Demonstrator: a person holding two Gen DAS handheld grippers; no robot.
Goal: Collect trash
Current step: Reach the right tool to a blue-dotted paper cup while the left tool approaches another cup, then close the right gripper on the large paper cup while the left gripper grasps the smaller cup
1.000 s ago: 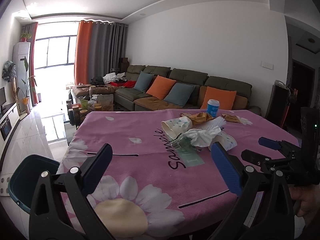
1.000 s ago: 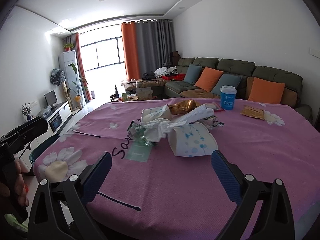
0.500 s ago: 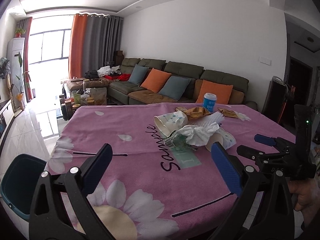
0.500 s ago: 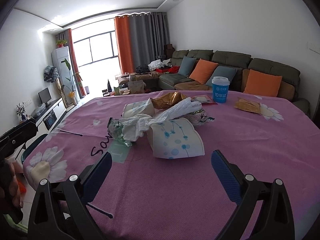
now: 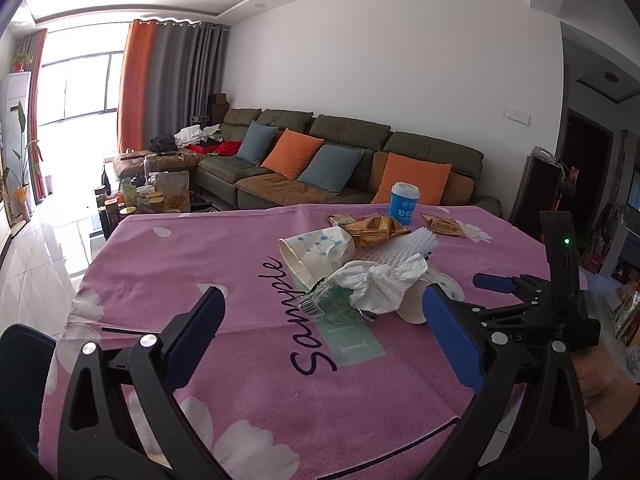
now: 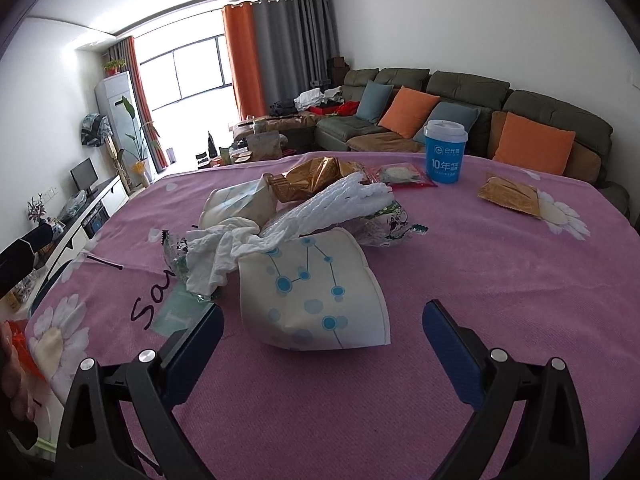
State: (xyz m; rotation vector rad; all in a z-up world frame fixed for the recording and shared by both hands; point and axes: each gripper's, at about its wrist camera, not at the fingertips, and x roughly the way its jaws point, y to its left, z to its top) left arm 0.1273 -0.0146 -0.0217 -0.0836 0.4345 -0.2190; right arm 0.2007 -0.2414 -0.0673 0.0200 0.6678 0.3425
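Right gripper (image 6: 322, 334) has closed in over the last second: crushed paper cup (image 6: 316, 288) now sits just ahead of its wide-apart jaws, empty. Left gripper (image 5: 320, 320) also agape, holding nothing; tissue (image 5: 380, 284) and the trash pile lie ahead between its fingers. Reads as pre-grasp on the cup; nothing collected yet.

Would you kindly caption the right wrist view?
Open right tool approaching crushed white dotted paper cup on pink floral tablecloth.
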